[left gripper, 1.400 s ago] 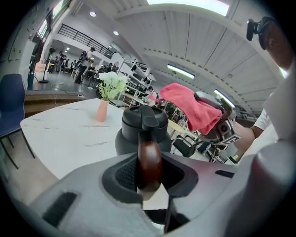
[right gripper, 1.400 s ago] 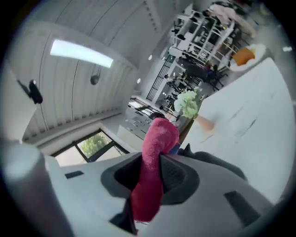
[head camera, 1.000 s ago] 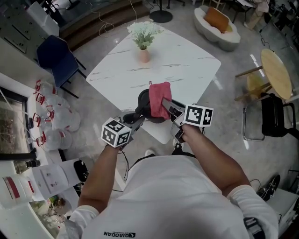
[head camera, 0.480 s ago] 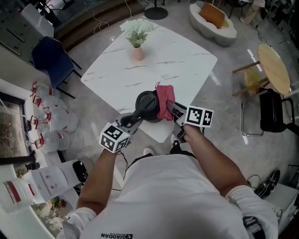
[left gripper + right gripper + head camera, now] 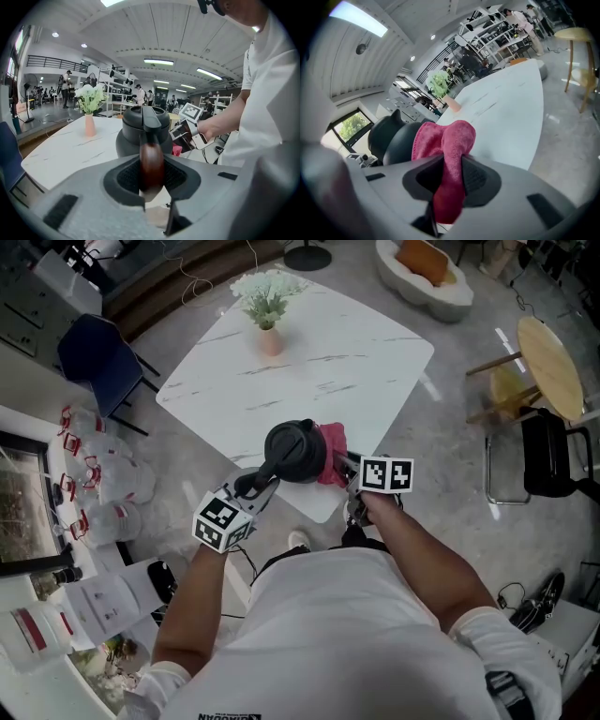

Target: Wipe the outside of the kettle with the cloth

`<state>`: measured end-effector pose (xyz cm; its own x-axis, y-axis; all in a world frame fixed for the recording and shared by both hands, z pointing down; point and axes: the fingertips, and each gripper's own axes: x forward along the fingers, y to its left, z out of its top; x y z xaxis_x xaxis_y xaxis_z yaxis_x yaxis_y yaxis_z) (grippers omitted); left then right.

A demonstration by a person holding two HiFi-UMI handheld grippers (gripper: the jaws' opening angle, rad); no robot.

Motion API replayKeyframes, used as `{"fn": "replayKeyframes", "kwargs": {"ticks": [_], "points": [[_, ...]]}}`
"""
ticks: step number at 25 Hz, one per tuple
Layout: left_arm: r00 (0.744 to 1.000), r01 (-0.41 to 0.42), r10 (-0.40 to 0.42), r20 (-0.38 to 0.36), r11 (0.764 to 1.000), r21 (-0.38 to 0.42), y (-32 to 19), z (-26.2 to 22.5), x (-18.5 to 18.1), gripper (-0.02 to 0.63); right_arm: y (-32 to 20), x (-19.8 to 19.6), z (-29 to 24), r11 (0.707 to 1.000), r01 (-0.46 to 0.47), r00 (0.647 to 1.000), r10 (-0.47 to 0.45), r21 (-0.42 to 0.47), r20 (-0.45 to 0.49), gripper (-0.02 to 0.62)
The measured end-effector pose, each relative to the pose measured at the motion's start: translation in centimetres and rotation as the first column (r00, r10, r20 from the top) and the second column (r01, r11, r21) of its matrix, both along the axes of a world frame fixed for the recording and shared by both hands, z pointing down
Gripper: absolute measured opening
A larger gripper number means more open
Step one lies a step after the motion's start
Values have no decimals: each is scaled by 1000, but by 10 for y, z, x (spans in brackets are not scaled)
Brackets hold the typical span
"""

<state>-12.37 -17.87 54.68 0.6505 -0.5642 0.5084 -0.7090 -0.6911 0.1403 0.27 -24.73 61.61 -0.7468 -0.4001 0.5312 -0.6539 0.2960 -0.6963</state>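
On the left, the left gripper (image 5: 253,488) has its jaws partly closed and clamped on the brown handle (image 5: 151,168) of the black kettle (image 5: 294,451). The kettle is at the near corner of the white table (image 5: 366,352), close to the edge. Just right of it, the red cloth (image 5: 333,441) lies against the kettle's flank, pinched tight in the closed jaws of the right gripper (image 5: 349,463). I'd say a wiping stroke is in hand. To do it well, the left side should brace the handle while the cloth presses flat and sweeps round the wall. Gentle pressure is best, so the kettle isn't shoved off the corner.
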Motion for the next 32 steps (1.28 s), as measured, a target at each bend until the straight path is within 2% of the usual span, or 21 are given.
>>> {"fn": "replayKeyframes", "kwargs": {"ticks": [11,17,21,24,26,29,32], "points": [[998,-67,66,13,993,99,12,0,-1,92,6,10,50,998,54,977,-61,-41,-203,100],[990,-129,119,69,979,160,19,2,0,91,15,16,73,992,123,930,-127,-33,-345,100],[982,-174,155,110,965,197,25,3,1,92,12,29,68,987,161,901,-146,3,-408,101],[974,-208,180,140,952,224,29,4,2,94,-3,52,44,991,124,913,-90,59,-398,101],[968,-227,193,160,944,239,32,6,1,94,-14,64,20,988,113,931,-68,104,-359,101],[961,-243,200,188,940,240,39,17,-4,95,-21,73,-15,977,155,944,-102,147,-312,103],[950,-276,221,220,925,262,43,20,-4,97,-21,72,-46,961,209,950,-156,183,-270,104]]}}
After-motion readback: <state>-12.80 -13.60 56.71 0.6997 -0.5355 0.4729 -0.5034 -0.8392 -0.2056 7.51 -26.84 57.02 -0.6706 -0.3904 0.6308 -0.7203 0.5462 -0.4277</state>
